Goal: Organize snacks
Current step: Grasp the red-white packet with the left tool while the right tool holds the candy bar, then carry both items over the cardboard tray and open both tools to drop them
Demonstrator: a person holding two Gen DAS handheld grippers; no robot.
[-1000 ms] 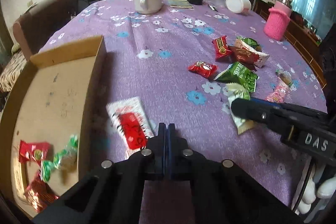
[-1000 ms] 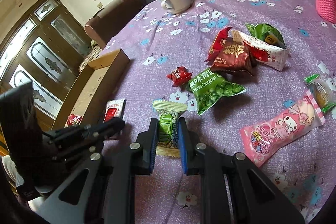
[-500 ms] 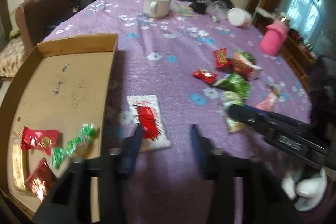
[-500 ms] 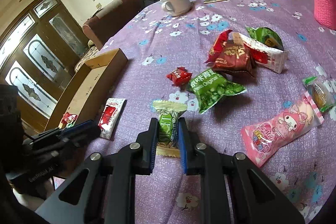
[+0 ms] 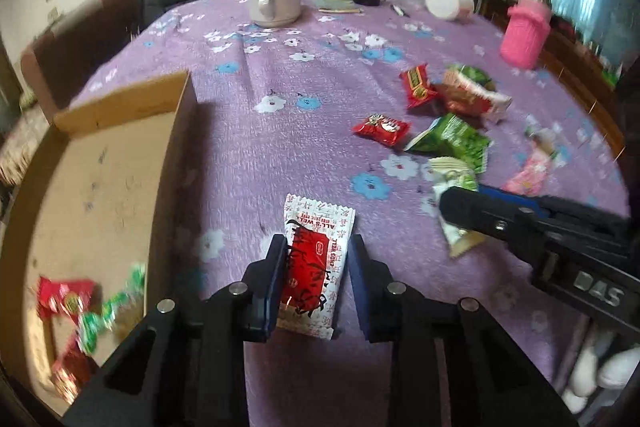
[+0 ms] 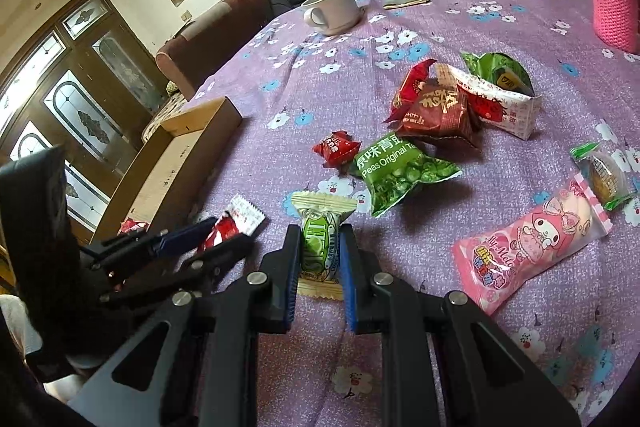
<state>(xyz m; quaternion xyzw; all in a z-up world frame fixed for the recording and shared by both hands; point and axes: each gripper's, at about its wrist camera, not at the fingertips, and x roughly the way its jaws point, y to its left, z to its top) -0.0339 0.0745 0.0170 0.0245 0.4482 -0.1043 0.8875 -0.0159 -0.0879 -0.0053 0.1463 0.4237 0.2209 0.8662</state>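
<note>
Left gripper (image 5: pixel 316 259) jaws closing around red-white packet (image 5: pixel 314 263), right gripper (image 6: pixel 320 247) clamping green candy (image 6: pixel 320 247), cardboard box (image 5: pixel 120 163) beside.

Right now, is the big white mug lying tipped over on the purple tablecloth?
No, the white mug stands upright on the purple tablecloth, with its open mouth facing up.

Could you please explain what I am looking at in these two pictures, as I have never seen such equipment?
A person holds a two-fingered gripper in each hand. Each picture comes from a camera on one gripper, looking forward. The left gripper has just been closing around a red-and-white packet that lies beside a cardboard box with some snacks inside. The right gripper pinches a green-and-cream packet. More snacks, such as a green pea bag, lie loose on the purple tablecloth.
</note>
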